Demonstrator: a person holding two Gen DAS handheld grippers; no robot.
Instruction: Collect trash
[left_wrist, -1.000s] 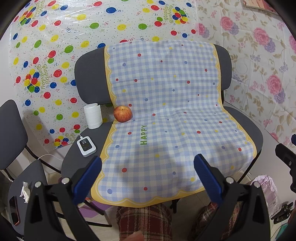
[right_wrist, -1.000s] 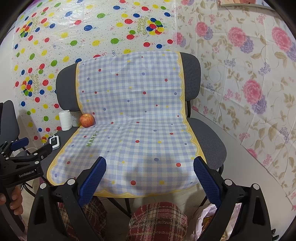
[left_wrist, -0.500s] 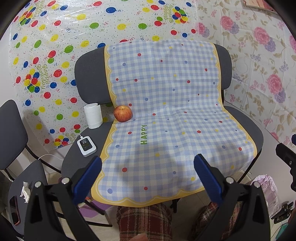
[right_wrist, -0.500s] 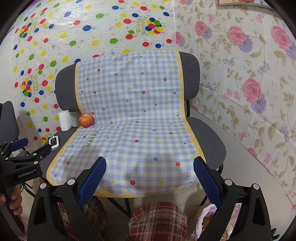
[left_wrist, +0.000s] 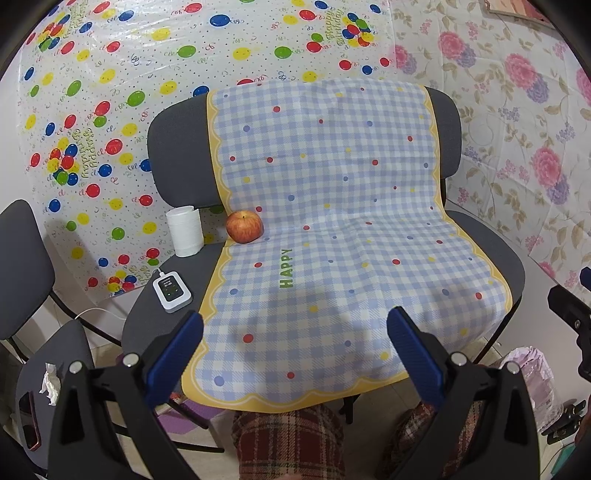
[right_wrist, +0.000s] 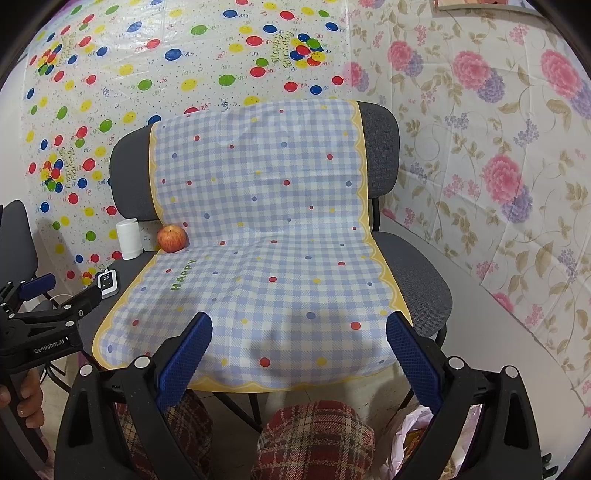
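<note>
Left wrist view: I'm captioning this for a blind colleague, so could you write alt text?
A grey chair draped with a blue-checked cloth holds a red apple, a white cup and a small white device; the open left gripper is in the foreground.

Chair (left_wrist: 177, 155) is matte grey fabric, the checked cover (left_wrist: 332, 206) looks like smooth thin plastic, balloon sheet (left_wrist: 110, 74) is glossy, apple (left_wrist: 244, 226) shiny.

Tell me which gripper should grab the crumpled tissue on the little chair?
Probably the left gripper. The crumpled tissue lies on the side chair at its near left, while the right gripper faces the checkered chair, and its view doesn't show the tissue. Both are open and empty.
</note>
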